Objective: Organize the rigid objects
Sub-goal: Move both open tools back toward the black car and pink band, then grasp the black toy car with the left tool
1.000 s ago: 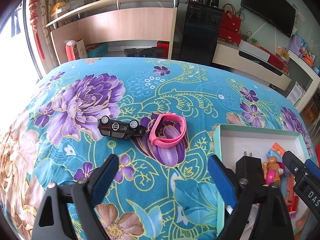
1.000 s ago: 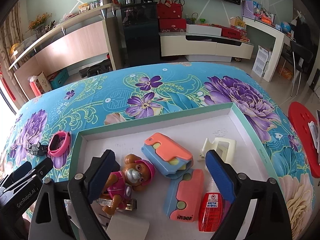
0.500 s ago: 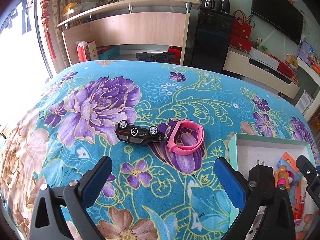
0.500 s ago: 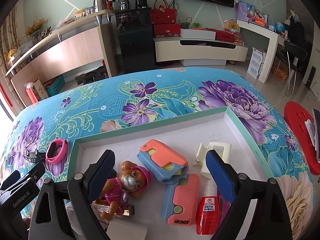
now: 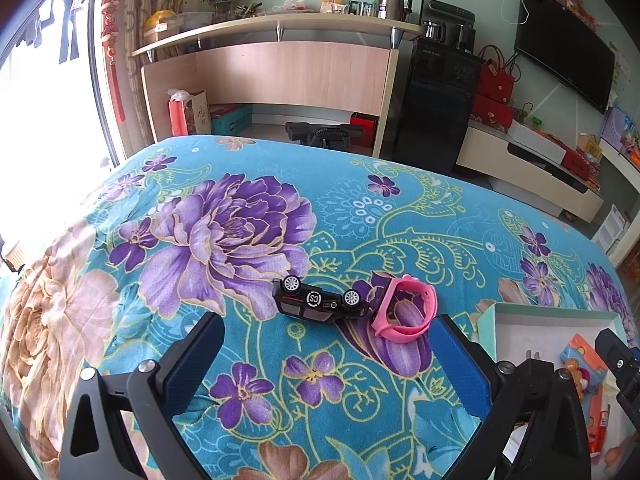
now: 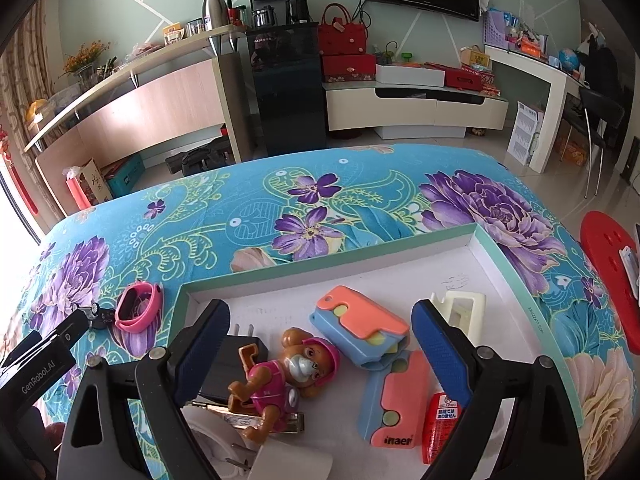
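Observation:
A black toy car [image 5: 318, 303] lies on its side on the flowered cloth, with a pink wristband [image 5: 404, 314] touching its right end. My left gripper [image 5: 326, 352] hovers open just short of both, nothing between its fingers. The white box [image 6: 516, 268] with a mint rim holds a dog figure [image 6: 288, 376], two orange-and-blue cases [image 6: 360, 328], a cream clip [image 6: 464, 312], a red tube [image 6: 440, 428] and a black plug [image 6: 228, 364]. My right gripper [image 6: 320, 344] hangs open over the box. The car [image 6: 98, 314] and wristband [image 6: 138, 312] also show at the left in the right wrist view.
The box corner [image 5: 492, 312] sits just right of the wristband. The other gripper's body [image 5: 620, 364] juts in at the far right of the left wrist view. A red stool [image 6: 608, 276] stands beyond the table's right edge. Shelves and a black cabinet [image 6: 288, 96] line the far wall.
The left gripper has shifted left and back, so the car and wristband now lie centred ahead of its fingers and the box has slid to the right edge. The right gripper barely moved.

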Tool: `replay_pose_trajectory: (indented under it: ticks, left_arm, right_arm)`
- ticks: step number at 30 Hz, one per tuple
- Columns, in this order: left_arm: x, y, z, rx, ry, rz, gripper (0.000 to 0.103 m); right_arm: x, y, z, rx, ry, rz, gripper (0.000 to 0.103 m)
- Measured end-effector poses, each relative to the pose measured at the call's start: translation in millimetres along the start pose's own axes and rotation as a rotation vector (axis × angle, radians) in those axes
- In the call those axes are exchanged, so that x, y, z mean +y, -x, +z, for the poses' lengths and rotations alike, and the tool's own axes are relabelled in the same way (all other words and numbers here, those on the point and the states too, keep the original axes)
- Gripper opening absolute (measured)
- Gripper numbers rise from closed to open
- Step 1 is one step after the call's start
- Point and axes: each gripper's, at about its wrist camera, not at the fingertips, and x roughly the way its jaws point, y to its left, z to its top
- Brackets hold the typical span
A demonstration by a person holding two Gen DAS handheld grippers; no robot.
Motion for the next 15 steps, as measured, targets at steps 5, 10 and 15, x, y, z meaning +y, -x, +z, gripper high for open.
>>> replay_pose_trajectory:
  ticks: [5, 10, 15]
  left_arm:
    - [23.5, -6.9, 7.2, 0.013, 0.036, 0.005, 0.103]
    - [46.5, -18.2, 11.4, 0.035, 0.072, 0.029, 0.103]
    - [63.9, -31.6, 12.3, 0.070, 0.119, 0.016, 0.103]
  right_arm:
    - [19.1, 5.0, 5.3, -0.021, 0.007, 0.071, 0.093]
    - [48.8, 0.1, 9.3, 0.001, 0.042, 0.122, 0.092]
    - [83.2, -4.4, 15.9, 0.011, 0.099, 0.157, 0.092]
